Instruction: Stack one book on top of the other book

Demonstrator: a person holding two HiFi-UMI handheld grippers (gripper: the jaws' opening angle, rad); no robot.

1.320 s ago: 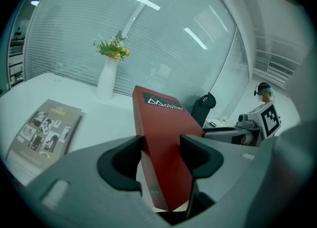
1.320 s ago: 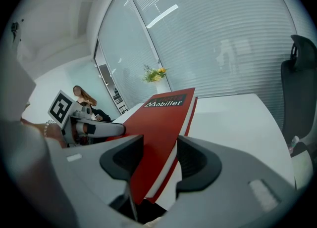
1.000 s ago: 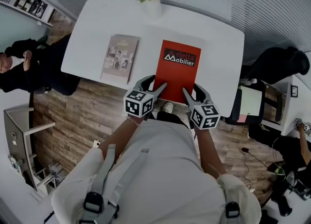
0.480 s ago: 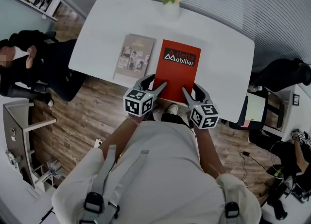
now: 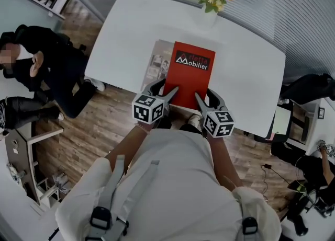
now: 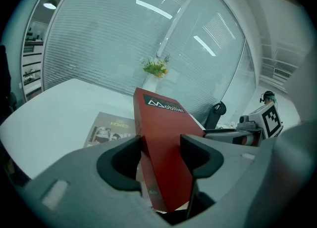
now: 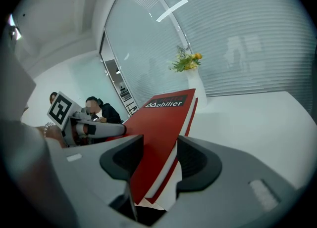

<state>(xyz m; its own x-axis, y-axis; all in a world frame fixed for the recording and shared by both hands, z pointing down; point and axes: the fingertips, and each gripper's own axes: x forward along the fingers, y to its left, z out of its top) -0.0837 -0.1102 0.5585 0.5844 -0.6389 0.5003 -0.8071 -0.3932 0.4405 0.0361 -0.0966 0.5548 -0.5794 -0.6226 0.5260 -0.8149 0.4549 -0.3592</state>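
Red book at frame centre, pinched at its two near corners: left gripper clamped on the lower left corner, right gripper clamped on the lower right. Near edge about level with the lower rim of the white table. Overlapping the right part of the grey book. Open tabletop to the right and upper left; flower vase at the upper rim. Against a second ago: red book shifted left, gap to the grey book closed.
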